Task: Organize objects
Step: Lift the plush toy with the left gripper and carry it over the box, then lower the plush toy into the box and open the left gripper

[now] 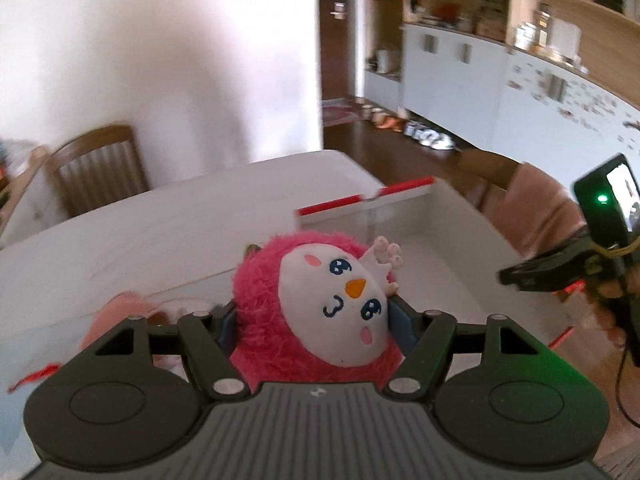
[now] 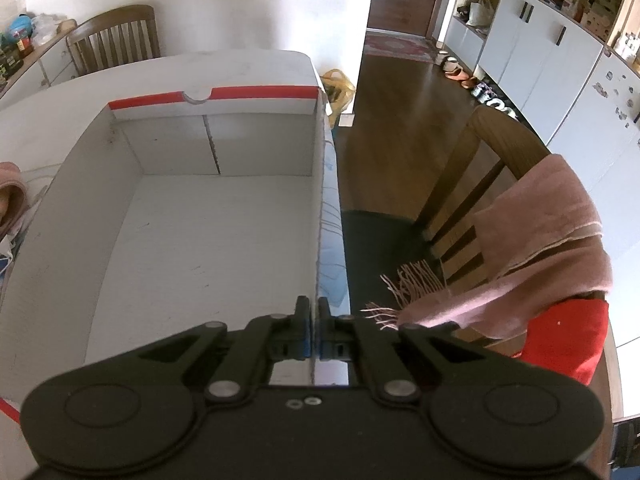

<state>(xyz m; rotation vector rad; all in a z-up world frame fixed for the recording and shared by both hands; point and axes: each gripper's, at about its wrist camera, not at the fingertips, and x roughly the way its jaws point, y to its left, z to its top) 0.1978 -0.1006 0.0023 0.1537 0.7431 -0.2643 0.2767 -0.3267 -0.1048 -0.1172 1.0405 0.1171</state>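
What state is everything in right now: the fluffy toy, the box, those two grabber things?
Plush toy: held, raised above the table.
Box: open, nothing inside.
Left hand-held gripper: shut on plush toy.
Right hand-held gripper: shut on the box's wall.
Scarf: draped over chair.

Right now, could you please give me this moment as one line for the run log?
left gripper: shut on pink plush toy | right gripper: shut on box wall | white box: nothing visible inside

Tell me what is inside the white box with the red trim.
Nothing shows inside the white box: bare floor and walls with a few scuffs. The right gripper, shut on the box's right wall, hides the near corner.
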